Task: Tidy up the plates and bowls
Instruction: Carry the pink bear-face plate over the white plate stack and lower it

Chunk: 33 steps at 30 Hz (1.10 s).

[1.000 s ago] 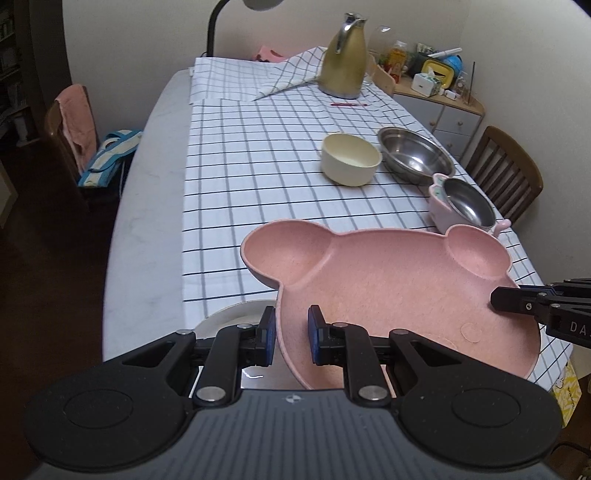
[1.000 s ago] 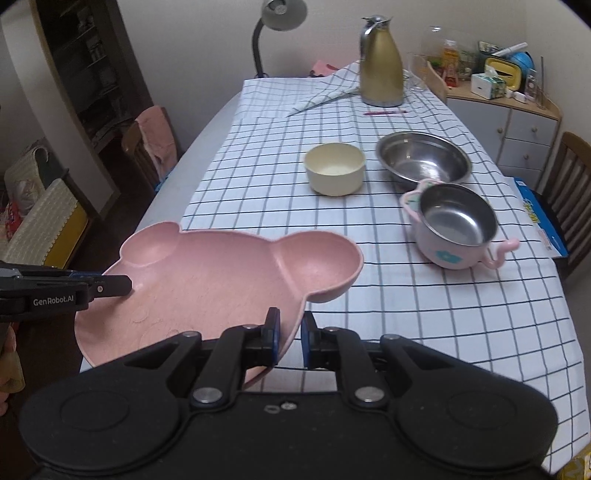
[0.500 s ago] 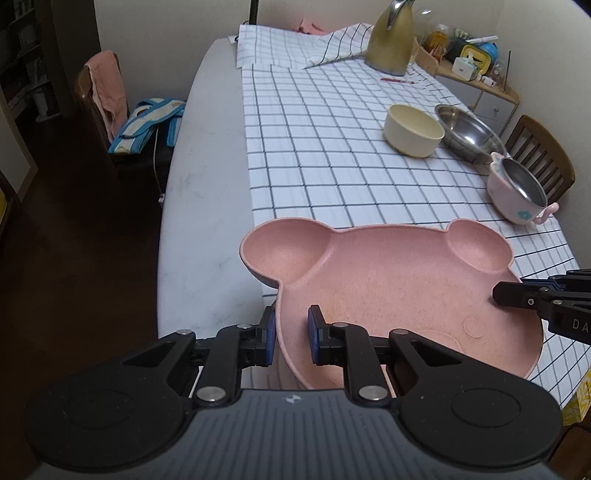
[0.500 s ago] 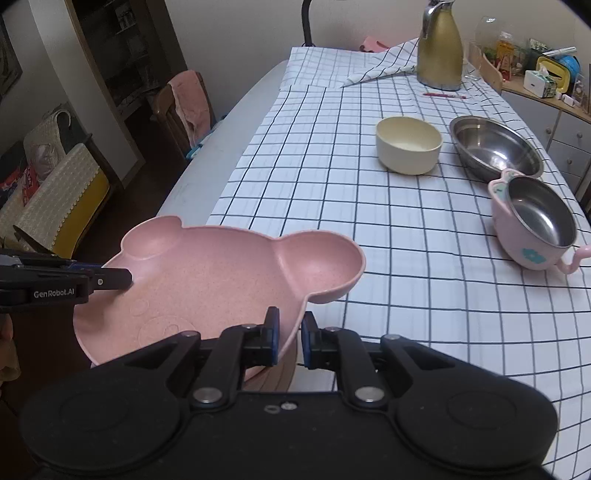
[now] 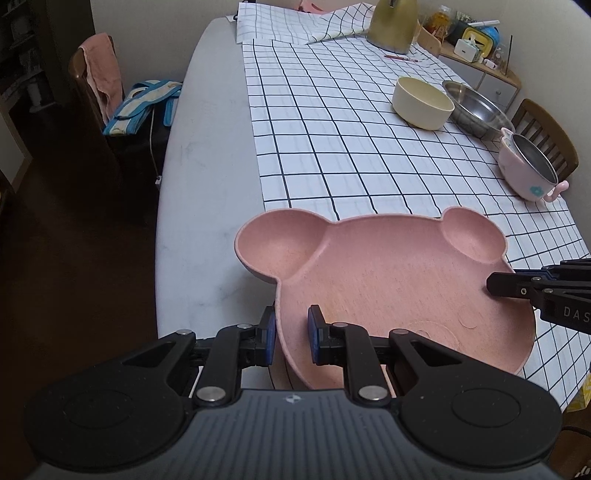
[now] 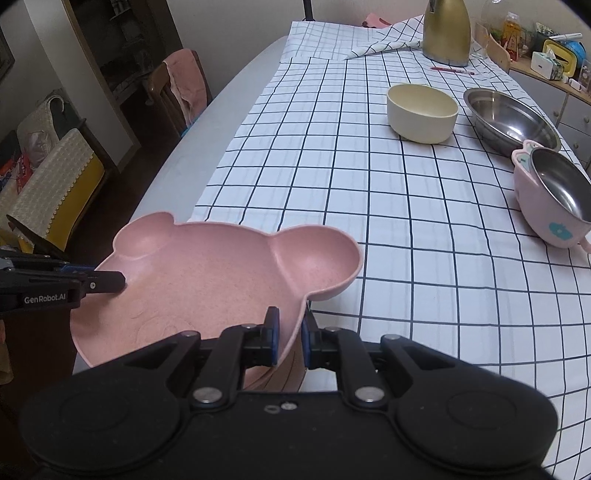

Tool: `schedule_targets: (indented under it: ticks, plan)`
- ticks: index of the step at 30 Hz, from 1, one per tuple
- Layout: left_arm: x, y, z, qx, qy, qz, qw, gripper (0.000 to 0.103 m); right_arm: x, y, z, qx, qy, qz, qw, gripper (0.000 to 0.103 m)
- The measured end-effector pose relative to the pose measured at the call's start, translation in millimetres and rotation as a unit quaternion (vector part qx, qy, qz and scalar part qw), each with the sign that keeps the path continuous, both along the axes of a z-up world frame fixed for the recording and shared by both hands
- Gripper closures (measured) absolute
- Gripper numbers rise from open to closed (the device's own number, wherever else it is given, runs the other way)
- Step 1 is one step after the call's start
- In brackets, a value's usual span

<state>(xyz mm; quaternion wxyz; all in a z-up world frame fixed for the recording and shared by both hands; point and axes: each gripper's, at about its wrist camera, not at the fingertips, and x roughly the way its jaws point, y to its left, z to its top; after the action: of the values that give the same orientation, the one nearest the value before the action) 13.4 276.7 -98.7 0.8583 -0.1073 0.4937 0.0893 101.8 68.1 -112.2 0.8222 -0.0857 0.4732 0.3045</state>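
A pink bear-shaped plate with two ear compartments is held between both grippers over the near end of the table. My left gripper is shut on the plate's left rim. My right gripper is shut on the opposite rim, and it shows at the right edge of the left wrist view. Farther up the checked cloth stand a cream bowl, a steel bowl and a pink steel-lined bowl with a handle. What lies under the plate is hidden.
A gold kettle and a red pen sit at the far end of the table. A chair with a pink towel stands on the left, another chair on the right. A cabinet with clutter is at the far right.
Both grippers have carried the pink plate down and back toward the near end of the table; the bowls now look farther off. Both grips stay the same.
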Motion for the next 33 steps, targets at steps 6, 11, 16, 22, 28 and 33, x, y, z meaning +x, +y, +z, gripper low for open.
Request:
schedule_targets:
  ticks: [6,11,16,22,28,33]
  plan:
    - [-2.2,-1.8,-7.4,0.004,0.003,-0.005,1.0,0.086,0.1,3.1,-10.7,-0.007,0.005,-0.003,1.0,0.09]
    - [-2.5,-2.1,-10.6,0.01,0.005,-0.009,0.9999,0.086,-4.7,6.5,-21.7,-0.022,0.01,0.002,1.0,0.089]
    - [-3.6,-4.4,-11.7,0.031,0.002,-0.016,0.9994,0.086,-9.5,10.1,-27.5,-0.035,0.005,0.009,0.999,0.09]
    - [-1.9,-3.1,-13.0,0.037,0.0,-0.02,0.9991,0.086,-12.5,13.4,-27.3,-0.043,-0.006,0.008,0.999,0.089]
    - [-3.6,-2.1,-12.9,0.033,-0.001,-0.022,0.9992,0.086,-14.9,16.1,-26.0,-0.055,-0.009,0.012,0.998,0.085]
    - [-6.1,-2.5,-10.7,0.024,-0.006,-0.025,0.9994,0.086,-15.5,14.7,-23.1,-0.062,-0.01,0.012,0.998,0.078]
